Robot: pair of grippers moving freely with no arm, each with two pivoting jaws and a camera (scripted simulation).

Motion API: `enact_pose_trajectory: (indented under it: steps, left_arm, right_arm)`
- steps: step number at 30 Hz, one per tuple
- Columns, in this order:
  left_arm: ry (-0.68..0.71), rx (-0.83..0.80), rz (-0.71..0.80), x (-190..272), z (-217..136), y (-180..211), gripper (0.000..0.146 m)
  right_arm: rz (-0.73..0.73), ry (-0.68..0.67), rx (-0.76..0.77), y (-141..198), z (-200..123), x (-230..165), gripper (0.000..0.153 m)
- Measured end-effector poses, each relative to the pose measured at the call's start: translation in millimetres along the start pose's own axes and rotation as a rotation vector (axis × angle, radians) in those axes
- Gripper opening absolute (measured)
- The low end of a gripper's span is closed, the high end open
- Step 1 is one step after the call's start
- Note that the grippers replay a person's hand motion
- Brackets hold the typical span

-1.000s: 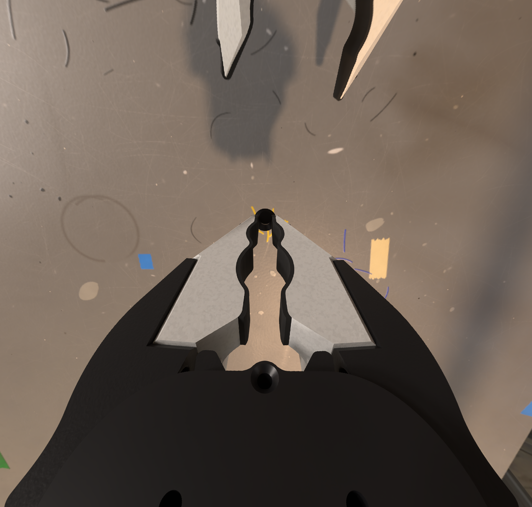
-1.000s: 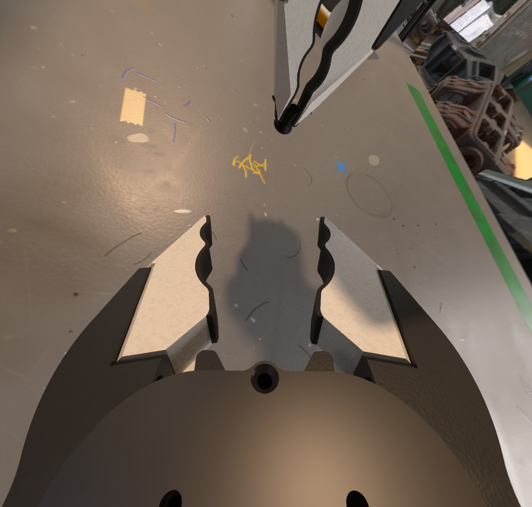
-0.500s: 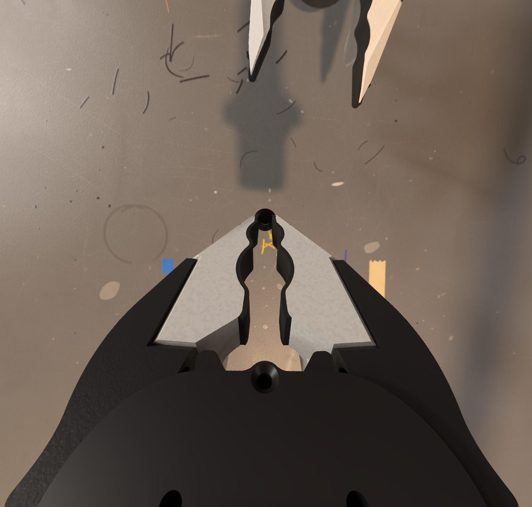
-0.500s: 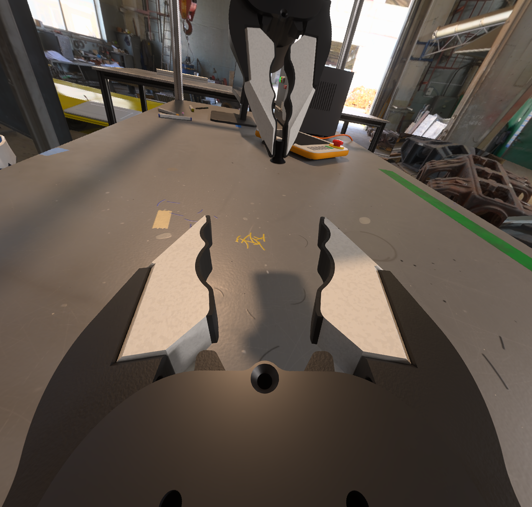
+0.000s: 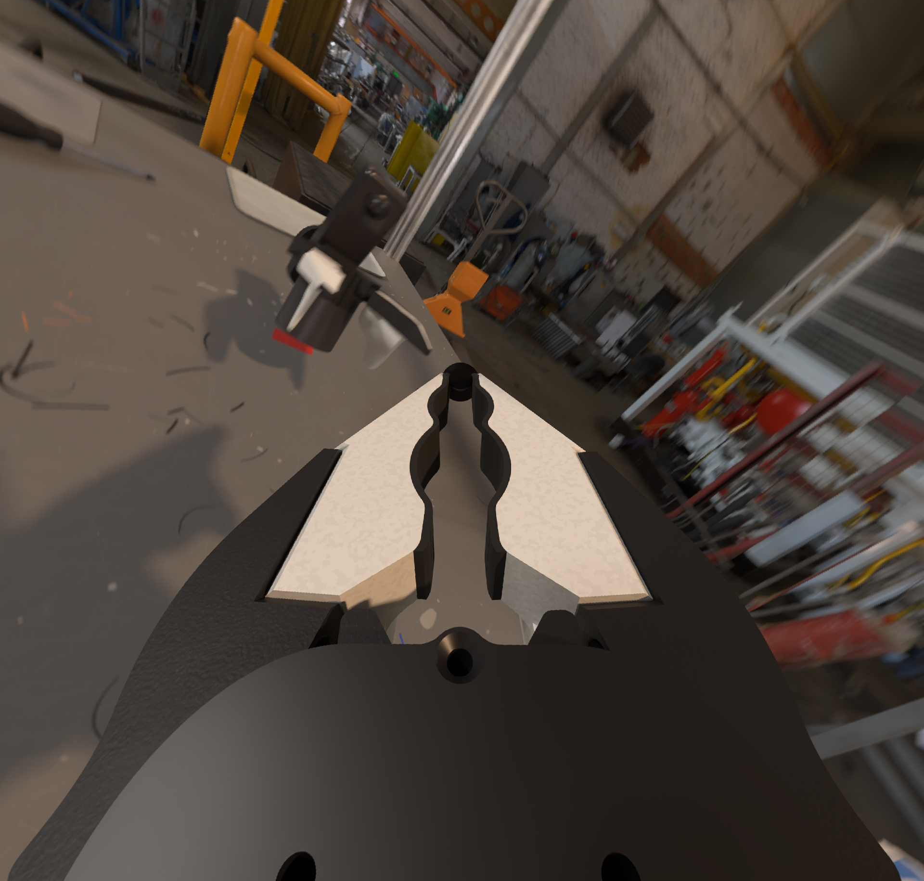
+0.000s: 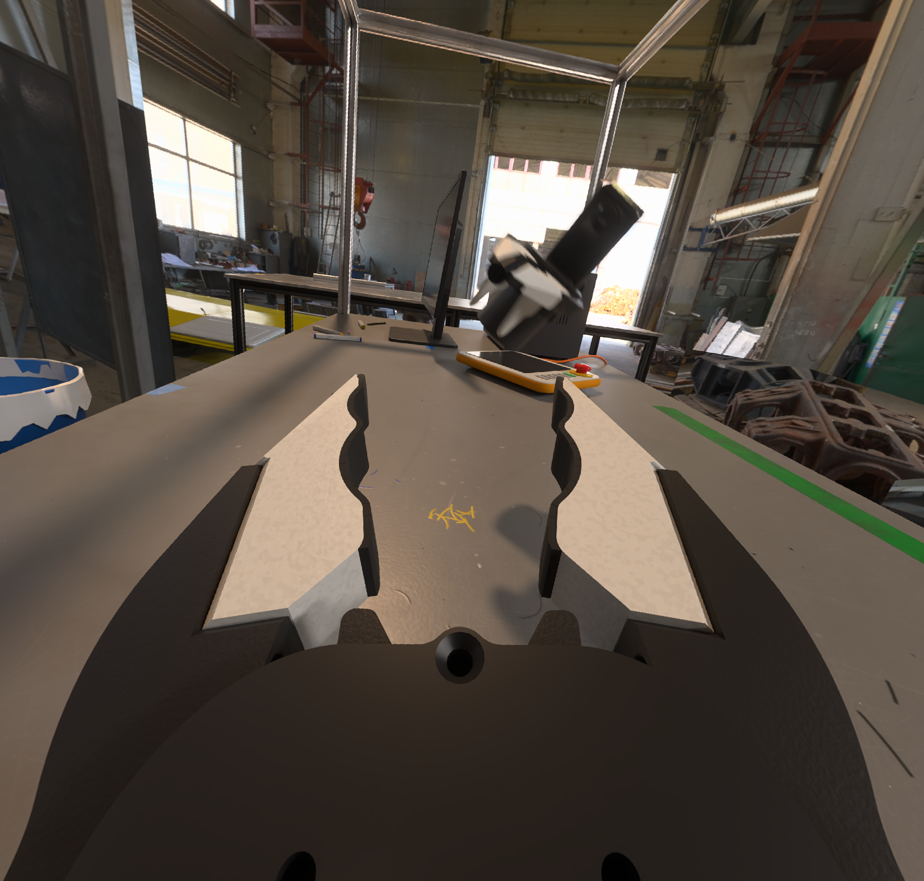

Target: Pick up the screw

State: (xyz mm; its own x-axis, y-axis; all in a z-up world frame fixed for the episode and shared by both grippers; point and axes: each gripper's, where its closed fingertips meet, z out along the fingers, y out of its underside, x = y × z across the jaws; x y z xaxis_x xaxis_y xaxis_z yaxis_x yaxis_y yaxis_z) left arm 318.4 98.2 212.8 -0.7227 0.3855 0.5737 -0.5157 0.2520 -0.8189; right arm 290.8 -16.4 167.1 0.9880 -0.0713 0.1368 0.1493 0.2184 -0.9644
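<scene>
My left gripper (image 5: pixel 460 379) is shut on the small black screw (image 5: pixel 460 388), which is pinched at the very tips of its fingers. It is held up off the grey table (image 5: pixel 125 482) and tilted, looking past the table's edge into the hall. In the right wrist view the left gripper (image 6: pixel 530 287) hangs blurred above the far end of the table. My right gripper (image 6: pixel 460 392) is open and empty, low over the table (image 6: pixel 150 457). It also shows in the left wrist view (image 5: pixel 345 302), farther along the table.
A yellow-and-grey pendant (image 6: pixel 530 369), a dark monitor (image 6: pixel 445 267) and markers (image 6: pixel 337 337) lie at the table's far end. A green tape stripe (image 6: pixel 800 482) runs along its right side. A screwdriver (image 5: pixel 50 141) and a white pad (image 5: pixel 270 202) lie beyond the right gripper.
My left gripper has risen from the table and tilted up with the screw still in its tips. My right gripper has levelled out and drawn back, still open.
</scene>
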Motion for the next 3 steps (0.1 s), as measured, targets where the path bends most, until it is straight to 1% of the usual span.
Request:
enact_pose_trajectory:
  steps: [1,3]
  left_arm:
    - [-0.001,0.021,-0.065,-15.7,-3.6,3.4,0.008]
    - [-0.085,0.052,-0.170,-50.5,-12.1,11.8,0.008]
  right_arm:
    - [0.001,0.001,0.001,-0.2,0.0,0.2,0.074]
    - [0.000,0.008,-0.005,1.6,0.2,1.1,0.075]
